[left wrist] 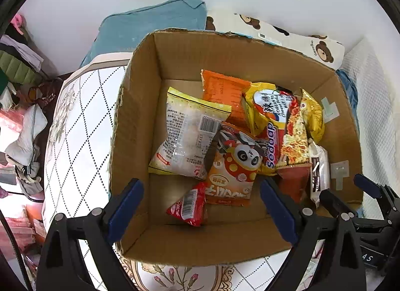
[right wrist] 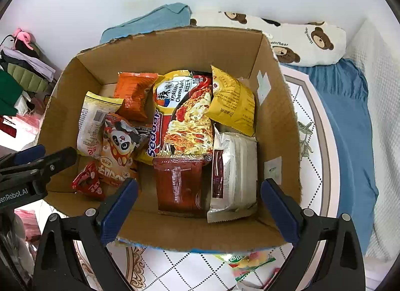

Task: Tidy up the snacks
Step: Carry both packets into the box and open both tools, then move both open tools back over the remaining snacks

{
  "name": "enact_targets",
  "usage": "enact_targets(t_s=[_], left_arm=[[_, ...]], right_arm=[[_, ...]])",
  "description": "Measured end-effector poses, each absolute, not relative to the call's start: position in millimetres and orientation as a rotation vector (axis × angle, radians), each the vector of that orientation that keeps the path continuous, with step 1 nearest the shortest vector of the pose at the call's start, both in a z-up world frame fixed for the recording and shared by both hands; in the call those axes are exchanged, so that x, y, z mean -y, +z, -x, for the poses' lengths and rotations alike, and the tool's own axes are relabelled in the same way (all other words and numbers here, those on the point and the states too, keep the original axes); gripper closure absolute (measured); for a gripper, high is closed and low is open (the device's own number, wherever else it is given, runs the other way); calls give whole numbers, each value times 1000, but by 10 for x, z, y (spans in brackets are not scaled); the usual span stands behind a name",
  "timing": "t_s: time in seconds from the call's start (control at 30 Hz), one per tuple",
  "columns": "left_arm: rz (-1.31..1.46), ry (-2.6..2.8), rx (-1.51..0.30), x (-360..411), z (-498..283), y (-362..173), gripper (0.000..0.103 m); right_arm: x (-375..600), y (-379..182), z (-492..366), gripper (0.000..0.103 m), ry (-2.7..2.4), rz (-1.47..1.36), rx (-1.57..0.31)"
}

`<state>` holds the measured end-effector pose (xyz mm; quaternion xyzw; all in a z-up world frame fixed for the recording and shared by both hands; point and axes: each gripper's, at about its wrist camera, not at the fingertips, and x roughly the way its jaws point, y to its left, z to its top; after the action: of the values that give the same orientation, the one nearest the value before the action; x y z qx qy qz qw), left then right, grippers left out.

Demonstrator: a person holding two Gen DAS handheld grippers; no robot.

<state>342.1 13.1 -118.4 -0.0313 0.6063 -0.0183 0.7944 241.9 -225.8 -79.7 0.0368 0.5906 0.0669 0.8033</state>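
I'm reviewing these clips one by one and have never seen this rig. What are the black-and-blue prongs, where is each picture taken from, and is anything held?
Each picture comes from a fisheye camera on a hand-held gripper, looking along its two blue-padded fingers. The left gripper and the right gripper are both open and hold nothing. Both hang over a cardboard box of snacks: a Sedaap noodle pack, a panda packet, a dark red packet and a white packet. One more green-and-red packet lies outside on the patterned surface.
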Motion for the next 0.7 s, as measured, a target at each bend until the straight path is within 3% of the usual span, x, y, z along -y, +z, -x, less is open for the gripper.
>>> enact_targets(t_s=[0.7], left_arm=[[32,-30,-1037,-28,-2366,-443,7]], right_arm=[[2385,65,-1403,2,125,-55,-978]])
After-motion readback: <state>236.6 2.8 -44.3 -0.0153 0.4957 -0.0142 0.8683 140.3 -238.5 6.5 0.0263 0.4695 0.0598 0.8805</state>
